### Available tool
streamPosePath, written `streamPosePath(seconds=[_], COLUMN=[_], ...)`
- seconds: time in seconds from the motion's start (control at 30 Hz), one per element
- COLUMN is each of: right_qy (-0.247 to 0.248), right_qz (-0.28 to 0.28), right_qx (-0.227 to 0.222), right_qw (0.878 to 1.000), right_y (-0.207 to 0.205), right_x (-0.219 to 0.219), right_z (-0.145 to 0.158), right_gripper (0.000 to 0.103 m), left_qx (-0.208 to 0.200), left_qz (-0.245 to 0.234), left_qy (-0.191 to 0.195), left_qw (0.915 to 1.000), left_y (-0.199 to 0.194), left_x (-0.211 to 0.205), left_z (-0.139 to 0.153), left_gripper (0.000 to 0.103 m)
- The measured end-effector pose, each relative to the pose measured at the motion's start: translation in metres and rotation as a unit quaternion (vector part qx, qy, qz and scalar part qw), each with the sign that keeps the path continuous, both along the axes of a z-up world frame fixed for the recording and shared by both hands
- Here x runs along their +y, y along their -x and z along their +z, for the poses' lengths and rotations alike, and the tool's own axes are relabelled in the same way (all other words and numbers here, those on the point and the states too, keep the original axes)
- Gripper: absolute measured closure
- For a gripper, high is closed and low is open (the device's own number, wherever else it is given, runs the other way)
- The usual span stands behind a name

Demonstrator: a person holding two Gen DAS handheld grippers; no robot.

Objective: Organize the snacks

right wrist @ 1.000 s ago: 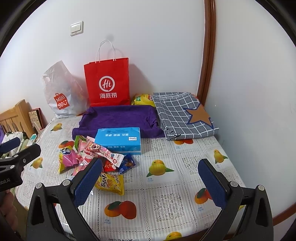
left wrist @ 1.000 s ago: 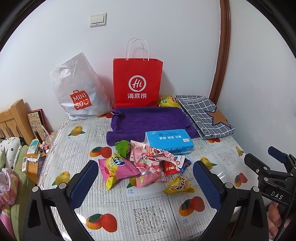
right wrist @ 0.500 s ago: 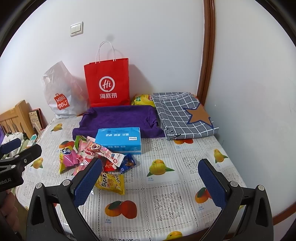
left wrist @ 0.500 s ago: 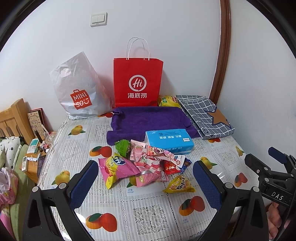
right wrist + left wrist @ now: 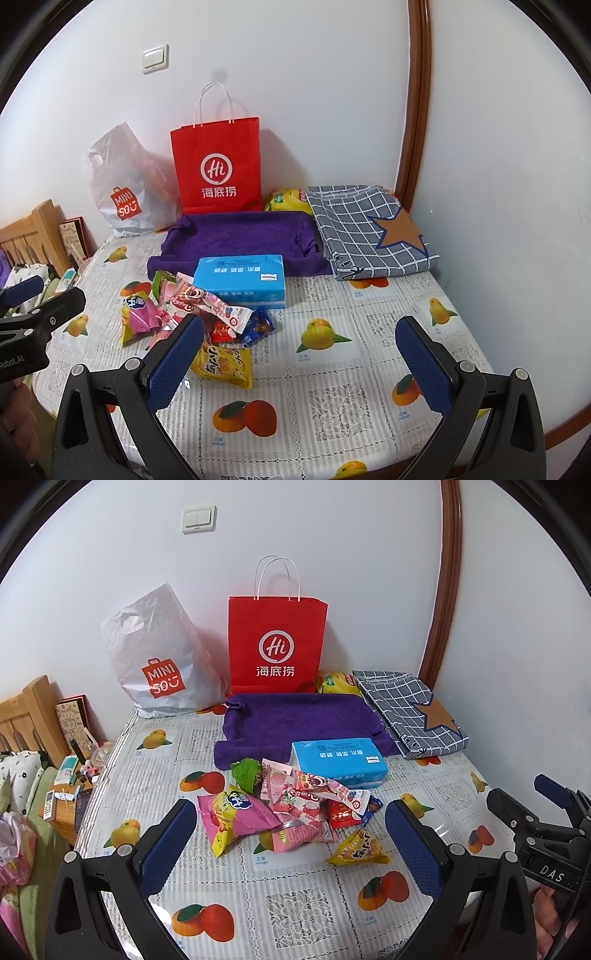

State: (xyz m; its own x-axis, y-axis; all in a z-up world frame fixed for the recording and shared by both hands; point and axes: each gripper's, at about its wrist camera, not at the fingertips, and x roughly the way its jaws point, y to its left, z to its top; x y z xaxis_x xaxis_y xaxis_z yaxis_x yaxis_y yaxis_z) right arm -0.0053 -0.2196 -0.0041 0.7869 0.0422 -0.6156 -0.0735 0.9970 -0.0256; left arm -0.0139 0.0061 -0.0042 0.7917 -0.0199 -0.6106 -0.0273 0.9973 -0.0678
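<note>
Left wrist view: the left tongs (image 5: pixel 290 843) hang wide and empty, unchanged over the last second; the right tongs (image 5: pixel 299 360) likewise. Beyond them the snack packets (image 5: pixel 291 805) lie heaped on the bench (image 5: pixel 295 904), untouched; sorting has not begun.

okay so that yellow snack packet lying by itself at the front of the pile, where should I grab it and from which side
Take the yellow snack packet by its near crimped edge, coming in low from the front with the right gripper, whose jaws are open. It lies flat on the table, apart from the pile, so only a thin edge offers the pads a likely pinch.
</note>
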Motion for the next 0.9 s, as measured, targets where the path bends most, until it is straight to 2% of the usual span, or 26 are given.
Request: streamPosePath(seconds=[0.9], right_qy=[0.001], right_qz=[0.011], right_qx=[-0.012], right_qw=[1.0], right_y=[0.0032], right_x=[0.007], right_z=[0.0007], right_gripper=[0.001], left_qx=[-0.008], left_qz=[-0.007], left_qy=[0.002], left_qw=[0.9999], left_y=[0.0005], left_x=[0.0038], left_z=[-0.0009], left_gripper=[0.001])
